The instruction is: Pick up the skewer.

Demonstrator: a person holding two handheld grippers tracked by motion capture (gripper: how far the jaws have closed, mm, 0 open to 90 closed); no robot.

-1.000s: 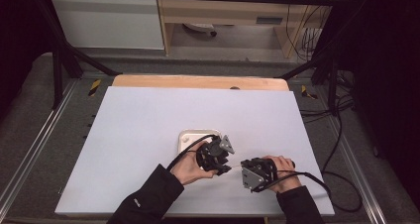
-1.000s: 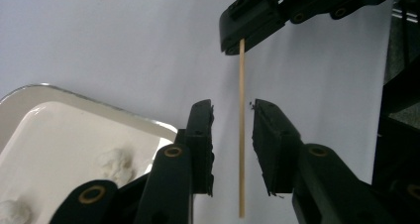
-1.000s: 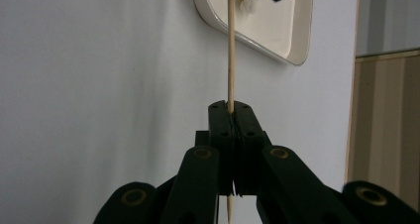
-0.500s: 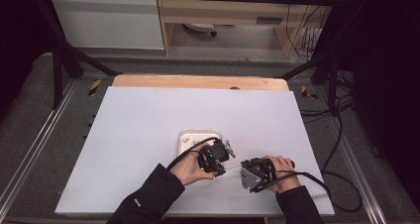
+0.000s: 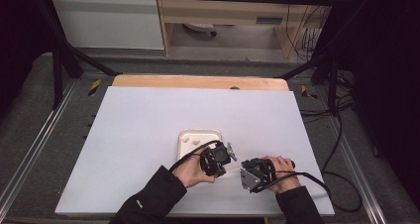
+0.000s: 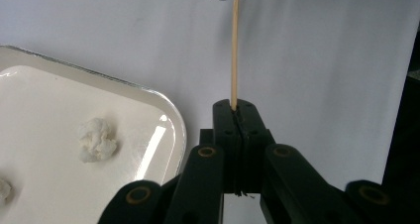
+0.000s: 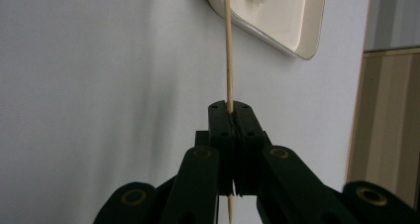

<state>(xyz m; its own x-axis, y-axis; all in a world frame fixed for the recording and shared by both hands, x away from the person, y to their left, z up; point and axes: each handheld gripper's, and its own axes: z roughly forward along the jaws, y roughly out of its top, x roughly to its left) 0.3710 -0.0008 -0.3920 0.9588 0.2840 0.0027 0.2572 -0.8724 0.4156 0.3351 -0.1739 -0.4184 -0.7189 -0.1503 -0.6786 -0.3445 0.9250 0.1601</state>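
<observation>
Wooden skewer (image 6: 233,50) clamped at both ends: left gripper (image 6: 239,116) just closed on it, right gripper (image 7: 231,116) pinching it

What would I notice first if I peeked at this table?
A thin wooden skewer stretched between two black grippers near the table's front edge, the left gripper and the right gripper each clamped on one end. Just behind them sits a white tray with small fluffy white lumps in it.
</observation>
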